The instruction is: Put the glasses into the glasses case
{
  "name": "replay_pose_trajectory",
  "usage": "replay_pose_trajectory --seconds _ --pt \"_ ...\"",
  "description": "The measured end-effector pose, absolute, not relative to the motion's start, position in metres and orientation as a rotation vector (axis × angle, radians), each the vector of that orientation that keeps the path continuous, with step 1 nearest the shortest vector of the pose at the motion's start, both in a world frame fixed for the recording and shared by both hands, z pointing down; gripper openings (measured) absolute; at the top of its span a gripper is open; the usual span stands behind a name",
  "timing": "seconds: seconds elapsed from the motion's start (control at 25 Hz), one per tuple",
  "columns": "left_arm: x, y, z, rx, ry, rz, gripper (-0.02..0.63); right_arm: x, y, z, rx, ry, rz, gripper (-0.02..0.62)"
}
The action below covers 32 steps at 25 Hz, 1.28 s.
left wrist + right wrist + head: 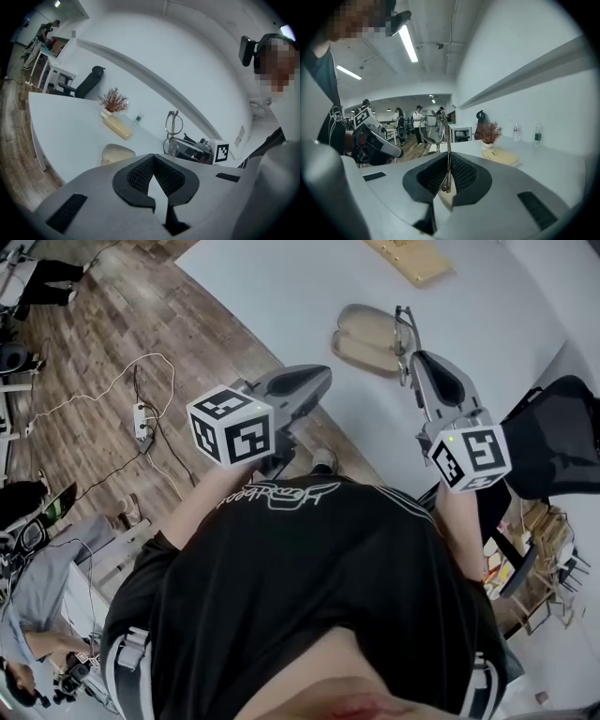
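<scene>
Ribbed pads (467, 173) of right gripper (448, 161) pinch thin, round-lensed glasses (430, 129), seemingly metal-framed.

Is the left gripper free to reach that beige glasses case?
Probably yes: the left gripper is empty, and only bare table lies between it and the open glasses case. The right gripper holds the glasses on the other side.

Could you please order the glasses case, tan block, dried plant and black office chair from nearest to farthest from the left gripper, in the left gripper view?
1. glasses case: on the table, just past the jaws.
2. tan block: farther along the table, behind the case.
3. dried plant: right behind the block.
4. black office chair: beyond the table, farthest left.
</scene>
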<state>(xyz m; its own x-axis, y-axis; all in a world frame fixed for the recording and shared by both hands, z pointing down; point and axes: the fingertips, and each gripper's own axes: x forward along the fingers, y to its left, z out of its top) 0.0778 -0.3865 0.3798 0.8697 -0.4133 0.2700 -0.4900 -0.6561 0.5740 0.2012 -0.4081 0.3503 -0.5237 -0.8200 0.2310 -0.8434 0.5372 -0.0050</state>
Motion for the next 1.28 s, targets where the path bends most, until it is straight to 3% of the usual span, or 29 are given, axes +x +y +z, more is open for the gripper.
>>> replay_pose_trajectory --seconds 0.36,1.28 --pt "0.074 -0.399 0.399 2.344 -0.674 0.188 0.006 0.189 -0.433 0.392 1.305 -2.396 -0.026 0.024" --pt "0.069 -0.415 0.441 2.27 -0.702 0.234 0.006 0.185 -0.474 0.518 0.946 -2.046 -0.153 0.023"
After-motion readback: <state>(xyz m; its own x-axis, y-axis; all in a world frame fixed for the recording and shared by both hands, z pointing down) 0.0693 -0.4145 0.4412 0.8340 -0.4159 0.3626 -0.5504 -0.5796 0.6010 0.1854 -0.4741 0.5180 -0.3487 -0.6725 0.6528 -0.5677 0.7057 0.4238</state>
